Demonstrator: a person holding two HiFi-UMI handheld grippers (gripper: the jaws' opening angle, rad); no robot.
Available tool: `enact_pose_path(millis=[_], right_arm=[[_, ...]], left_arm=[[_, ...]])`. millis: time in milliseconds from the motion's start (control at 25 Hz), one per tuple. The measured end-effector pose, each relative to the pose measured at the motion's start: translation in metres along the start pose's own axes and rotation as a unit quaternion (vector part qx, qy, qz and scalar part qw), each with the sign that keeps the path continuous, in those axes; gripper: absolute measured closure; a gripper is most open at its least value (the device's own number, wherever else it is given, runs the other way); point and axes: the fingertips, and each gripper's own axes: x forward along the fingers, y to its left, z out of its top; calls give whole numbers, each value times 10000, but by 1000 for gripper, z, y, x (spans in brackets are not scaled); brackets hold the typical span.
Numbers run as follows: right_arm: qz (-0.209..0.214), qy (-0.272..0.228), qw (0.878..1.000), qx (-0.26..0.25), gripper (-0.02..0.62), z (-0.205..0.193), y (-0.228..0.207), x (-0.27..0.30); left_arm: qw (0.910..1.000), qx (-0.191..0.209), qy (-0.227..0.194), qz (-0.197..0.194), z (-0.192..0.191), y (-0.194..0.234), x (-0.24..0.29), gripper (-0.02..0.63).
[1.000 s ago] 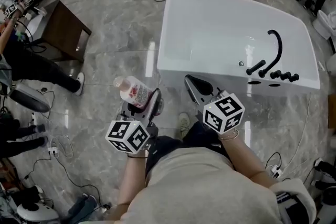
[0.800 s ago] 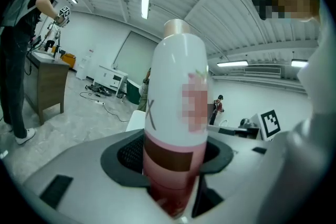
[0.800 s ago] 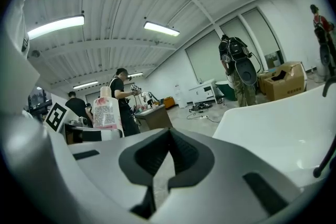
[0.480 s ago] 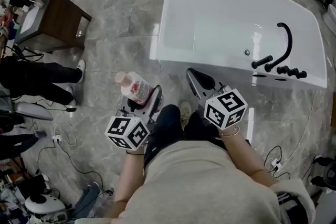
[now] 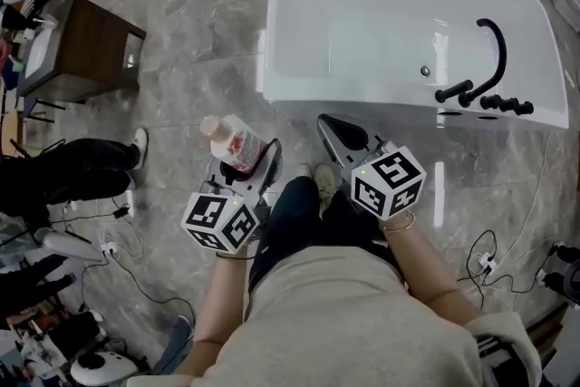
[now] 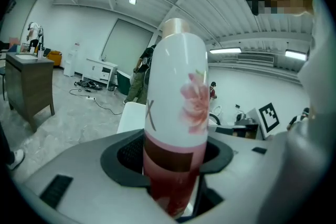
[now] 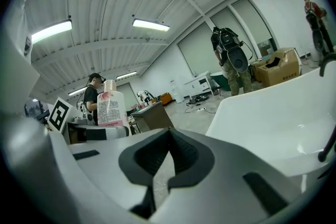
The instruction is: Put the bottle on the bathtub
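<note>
Left gripper [image 5: 249, 166]: jaws wide apart and clamped on the bottle [image 5: 234, 147], gripping low on its body; the cap end sticks out past the jaws. Right gripper [image 5: 333, 133]: jaws closed together, nothing between them.

Bottle is in the air above the grey floor [image 5: 199, 41], near the bathtub [image 5: 362, 97] but not touching it. The white tub sits just ahead of both grippers, with black tap fittings [image 5: 453, 91] on its right ledge.

Progress, judged: the pick is done and the carry is under way. Left to do: bring the bottle over the rim, set it on a flat ledge, open the jaws.

Writing: the left gripper view shows a pink flower print, a grey X-like stroke and a dark band on the bottle [image 6: 176, 107]. No brand is readable. The right gripper view shows a printed text panel on the bottle [image 7: 111, 106], too small to read.
</note>
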Motion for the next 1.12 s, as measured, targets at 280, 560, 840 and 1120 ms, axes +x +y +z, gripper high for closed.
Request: enact_pose_path(millis=[280,560,840,1120], right_arm=[[-385,519,9979,48,598,-27,-14,12],[-721,729,9947,-92,598,-55,-31,31],[-899,821,9922,-273,598,-82,-42,59],[-841,940,9918,-221,598,-113,-62,94]], left_arm=[[9995,-220,154,-172,-13,18,17,367],[9983,-324,131,-466,-39,47,50,367],[9959,-188,234,-849,-64,63,78,367],[9956,-304,256,-849,-100,95,97,367]])
